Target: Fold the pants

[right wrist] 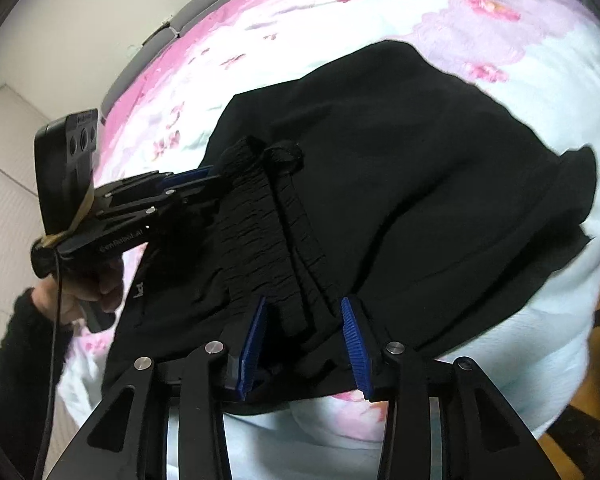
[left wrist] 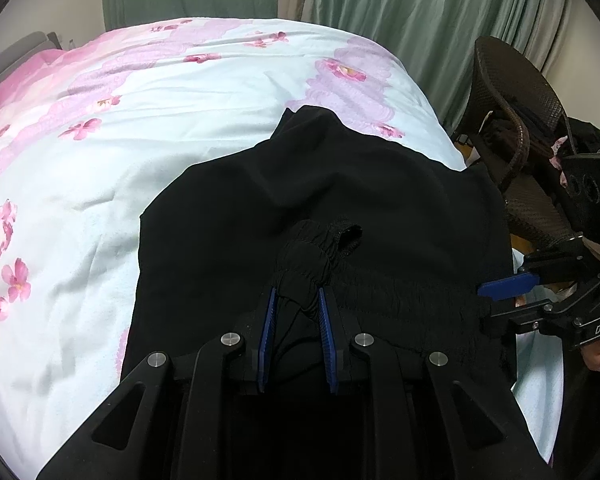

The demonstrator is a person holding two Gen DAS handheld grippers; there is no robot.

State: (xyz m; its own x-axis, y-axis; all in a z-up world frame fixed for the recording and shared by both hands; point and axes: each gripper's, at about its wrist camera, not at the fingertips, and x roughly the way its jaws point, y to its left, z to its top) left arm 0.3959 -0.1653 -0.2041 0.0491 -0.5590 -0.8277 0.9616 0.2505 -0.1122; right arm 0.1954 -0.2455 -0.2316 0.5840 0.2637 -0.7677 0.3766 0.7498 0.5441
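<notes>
Where the near edge of the bed (left wrist: 60, 184) meets both wrist views, the black pants (left wrist: 340, 184) lie bunched on the floral cover, waistband end toward the person.

Left gripper (left wrist: 298, 300): jaws narrow, pads pinching a gathered fold of the elastic waistband (left wrist: 316, 252). The fold stands up between the blue pads and bulges out beyond the tips. Grip reads as firm.

Right gripper (right wrist: 304, 312): jaws parted moderately. A strip of waistband lies between the blue pads, but there is visible slack on both sides and neither pad presses on it. Judged not gripping at this moment.

Key relation: the waistband runs crosswise between the two grippers, with the left one at one end and the right one at the other, so its long axis joins the two sets of jaws. The rest of the garment extends away from both, up the bed. Each gripper is equally close to its own end; only the left has hold.

Beyond the pants the cover is bare, pink flowers on pale blue. A dark woven chair (left wrist: 512, 92) stands past the bed's right side, and green curtains (left wrist: 400, 20) hang behind.

Judgement: the fold looks partway done; the next move depends on whether the right jaws re-close or withdraw.
</notes>
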